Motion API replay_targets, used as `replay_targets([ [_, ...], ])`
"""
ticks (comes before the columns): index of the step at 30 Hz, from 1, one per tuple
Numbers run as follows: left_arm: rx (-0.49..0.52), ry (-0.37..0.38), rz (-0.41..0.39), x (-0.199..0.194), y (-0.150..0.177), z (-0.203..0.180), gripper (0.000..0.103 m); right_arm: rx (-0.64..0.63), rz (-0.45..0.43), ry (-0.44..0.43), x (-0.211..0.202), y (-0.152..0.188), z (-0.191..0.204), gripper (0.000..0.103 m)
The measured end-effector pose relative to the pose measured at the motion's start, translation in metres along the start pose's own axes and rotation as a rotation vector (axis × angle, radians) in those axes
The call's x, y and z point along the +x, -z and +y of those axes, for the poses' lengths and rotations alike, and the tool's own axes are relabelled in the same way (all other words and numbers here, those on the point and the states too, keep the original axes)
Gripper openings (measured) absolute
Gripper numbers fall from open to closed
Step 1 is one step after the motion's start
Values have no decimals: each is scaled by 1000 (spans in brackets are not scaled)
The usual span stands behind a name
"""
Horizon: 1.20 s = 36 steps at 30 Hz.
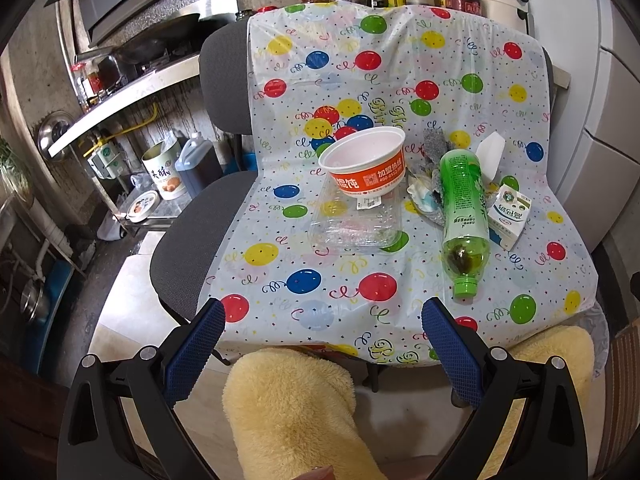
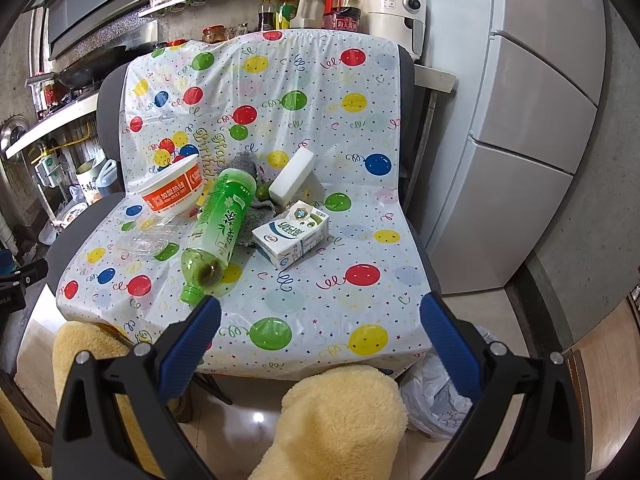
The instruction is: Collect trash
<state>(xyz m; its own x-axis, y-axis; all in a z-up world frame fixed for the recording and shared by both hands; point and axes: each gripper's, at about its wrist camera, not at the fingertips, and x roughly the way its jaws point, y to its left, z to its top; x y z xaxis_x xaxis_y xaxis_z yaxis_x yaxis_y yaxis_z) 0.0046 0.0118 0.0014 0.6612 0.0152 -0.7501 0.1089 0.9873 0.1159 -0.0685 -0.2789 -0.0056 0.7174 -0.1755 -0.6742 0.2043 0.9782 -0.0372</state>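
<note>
Trash lies on a chair covered with a balloon-print sheet (image 1: 360, 60) (image 2: 320, 120). An orange-and-white paper bowl (image 1: 366, 164) (image 2: 174, 192) leans on a clear plastic box (image 1: 356, 220) (image 2: 142, 240). A green bottle (image 1: 464, 216) (image 2: 218, 232) lies on its side, cap toward me. A milk carton (image 1: 508, 216) (image 2: 294, 236), a white block (image 1: 490, 152) (image 2: 290, 180) and a grey rag (image 1: 436, 144) (image 2: 246, 162) lie behind it. My left gripper (image 1: 324, 316) and right gripper (image 2: 320, 314) are both open and empty, in front of the seat's edge.
Yellow fleece-covered knees (image 1: 288, 412) (image 2: 336, 424) sit below the grippers. A white plastic bag (image 2: 436, 400) lies on the floor at the chair's right. A kitchen counter with a stove (image 1: 132, 80) is at left, a fridge (image 2: 540, 120) at right, bottles (image 2: 312, 8) behind.
</note>
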Motion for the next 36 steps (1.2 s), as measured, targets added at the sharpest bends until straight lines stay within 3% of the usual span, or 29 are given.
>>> replay_targets([
  [24,1,0,3,1,0,0,97,9,3,2,1,2,-1,97],
  [36,-15,-22,63,36,3,2,97,-7,9,-24,24,2,2,97],
])
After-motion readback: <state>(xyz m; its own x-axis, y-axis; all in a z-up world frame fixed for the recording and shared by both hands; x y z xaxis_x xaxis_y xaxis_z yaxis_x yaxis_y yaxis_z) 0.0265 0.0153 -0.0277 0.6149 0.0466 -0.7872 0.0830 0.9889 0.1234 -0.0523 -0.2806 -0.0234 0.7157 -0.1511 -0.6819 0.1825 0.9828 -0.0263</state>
